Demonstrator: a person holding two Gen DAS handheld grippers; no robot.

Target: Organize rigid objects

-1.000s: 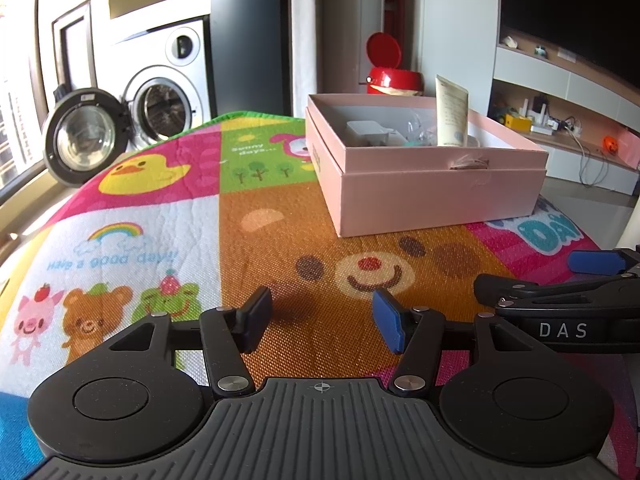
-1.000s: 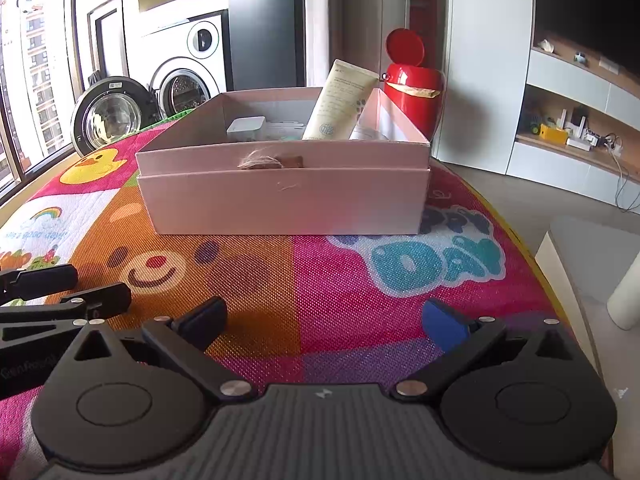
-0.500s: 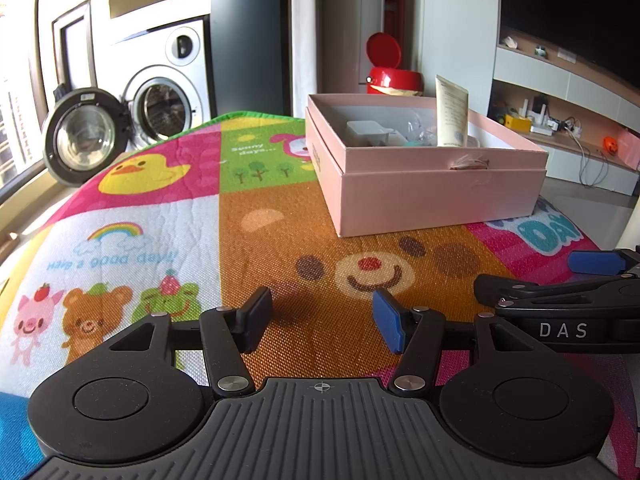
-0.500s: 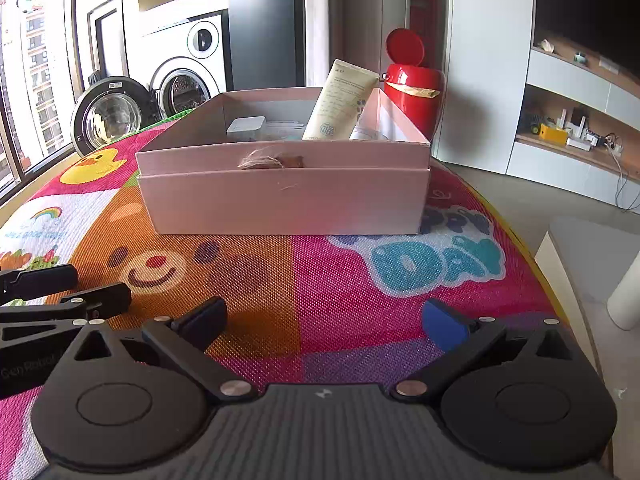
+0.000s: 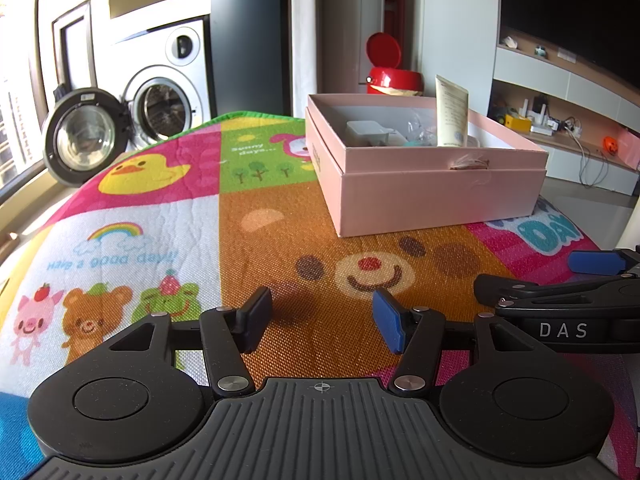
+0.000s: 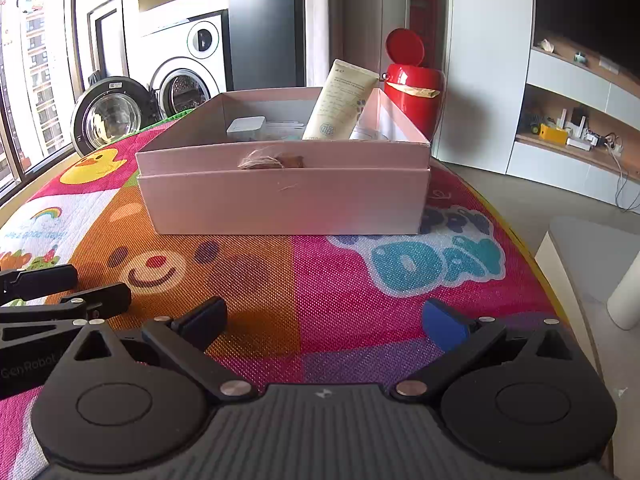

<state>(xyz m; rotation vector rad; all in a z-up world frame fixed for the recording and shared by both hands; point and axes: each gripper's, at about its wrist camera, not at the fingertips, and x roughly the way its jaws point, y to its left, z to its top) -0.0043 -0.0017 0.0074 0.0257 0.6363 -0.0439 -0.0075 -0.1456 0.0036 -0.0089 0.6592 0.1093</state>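
Note:
A pink open box [image 5: 436, 196] [image 6: 284, 204] stands on the colourful play mat [image 5: 160, 216] [image 6: 360, 280]. Inside it a cream tube [image 5: 451, 114] [image 6: 340, 100] leans upright, beside a white adapter [image 5: 366, 132] [image 6: 246, 126] and some clear items. My left gripper [image 5: 322, 318] is open and empty, low over the mat in front of the box. My right gripper [image 6: 326, 320] is open wide and empty, also in front of the box. Each gripper shows at the edge of the other's view: the right one [image 5: 560, 300], the left one [image 6: 52, 300].
A red bin with its lid up [image 5: 392, 70] [image 6: 414, 84] stands behind the box. A washing machine with an open door [image 5: 84, 136] [image 6: 112, 116] is at the back left. The mat's right edge [image 6: 532, 256] drops to the floor.

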